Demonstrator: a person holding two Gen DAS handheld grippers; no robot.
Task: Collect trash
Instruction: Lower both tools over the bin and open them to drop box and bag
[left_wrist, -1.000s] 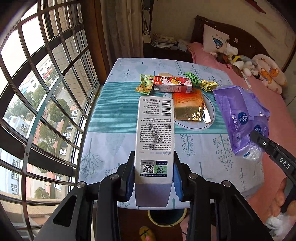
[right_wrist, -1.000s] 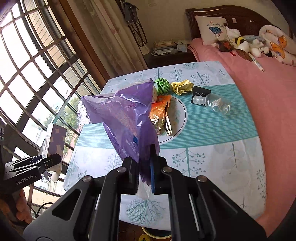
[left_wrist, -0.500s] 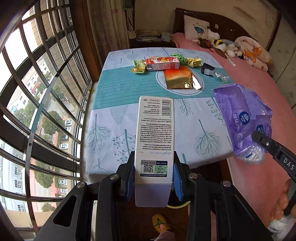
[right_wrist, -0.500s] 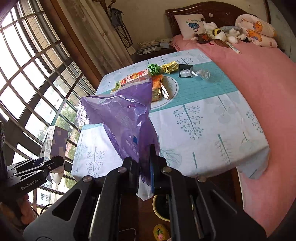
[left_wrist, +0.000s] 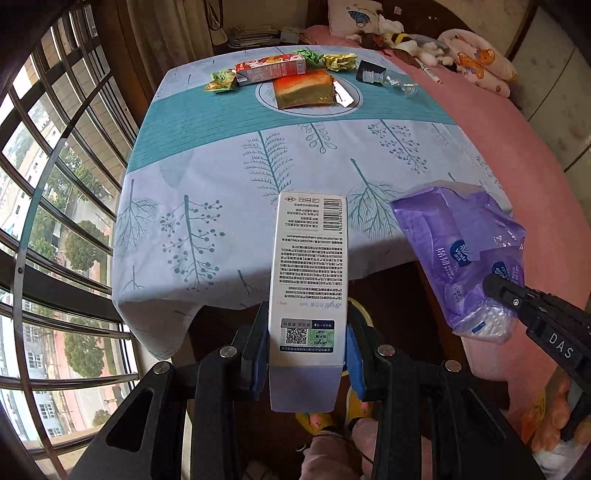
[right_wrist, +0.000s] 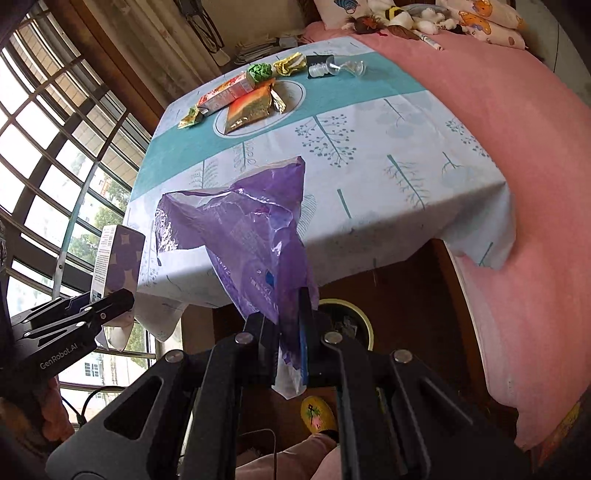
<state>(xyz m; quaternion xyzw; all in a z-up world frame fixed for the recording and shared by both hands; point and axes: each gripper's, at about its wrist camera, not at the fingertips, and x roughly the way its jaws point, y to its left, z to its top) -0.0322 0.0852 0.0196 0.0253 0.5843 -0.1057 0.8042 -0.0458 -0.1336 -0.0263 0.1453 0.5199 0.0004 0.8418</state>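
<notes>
Trash in transit: my left gripper (left_wrist: 306, 354) clamps a printed carton (left_wrist: 309, 280), my right gripper (right_wrist: 291, 343) pinches a purple tissue wrapper (right_wrist: 255, 236), both beyond the table (left_wrist: 221, 206) edge, above a floor bin (right_wrist: 351, 321). Snack packets (left_wrist: 303, 88), red box (left_wrist: 271, 68) and small bottle (left_wrist: 395, 83) await collection.

Tree-print tablecloth (left_wrist: 229, 177) beside pink bed (left_wrist: 509, 155), stuffed toys (left_wrist: 424, 44) and pillow (left_wrist: 354, 14), barred window (left_wrist: 55, 184) opposite.
</notes>
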